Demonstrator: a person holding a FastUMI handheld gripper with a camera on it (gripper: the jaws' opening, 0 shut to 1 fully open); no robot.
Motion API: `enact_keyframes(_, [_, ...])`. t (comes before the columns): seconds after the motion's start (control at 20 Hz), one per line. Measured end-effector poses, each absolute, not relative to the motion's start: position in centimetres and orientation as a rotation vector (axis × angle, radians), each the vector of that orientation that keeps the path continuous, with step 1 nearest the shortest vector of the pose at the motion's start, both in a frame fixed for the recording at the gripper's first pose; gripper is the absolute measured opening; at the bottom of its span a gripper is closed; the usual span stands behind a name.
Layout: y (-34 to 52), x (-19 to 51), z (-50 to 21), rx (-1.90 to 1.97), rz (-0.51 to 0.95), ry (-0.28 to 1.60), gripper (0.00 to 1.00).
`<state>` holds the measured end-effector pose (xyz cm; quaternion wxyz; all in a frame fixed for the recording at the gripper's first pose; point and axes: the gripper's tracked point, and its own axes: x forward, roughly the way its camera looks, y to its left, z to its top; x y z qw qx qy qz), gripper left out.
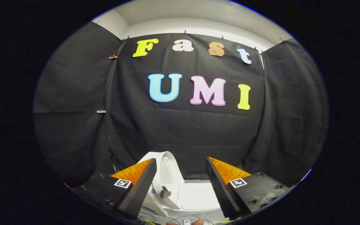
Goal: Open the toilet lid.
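A white toilet (195,195) stands low against the black cloth wall, just ahead of and between my fingers. Its lid (167,165) stands upright, a curved white slab rising beside my left finger. A grey hinge piece (165,193) sits at the lid's base. The seat and bowl rim (200,192) lie flat toward my right finger. My gripper (180,161) is open, its ridged black pads wide apart with nothing between them. The left finger (139,187) hides part of the lid's lower edge.
Black cloth walls close in behind and on both sides of the toilet. Thin cables (155,217) run across the floor beneath the fingers. A person's fingertip (195,222) peeks in below the toilet.
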<state>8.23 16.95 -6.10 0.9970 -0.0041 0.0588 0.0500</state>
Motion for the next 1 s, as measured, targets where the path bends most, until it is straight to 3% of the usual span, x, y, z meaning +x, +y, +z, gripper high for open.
enact_keyframes(1.0, [5.2,3.7,1.4,-0.013,-0.03,-0.024,0.97])
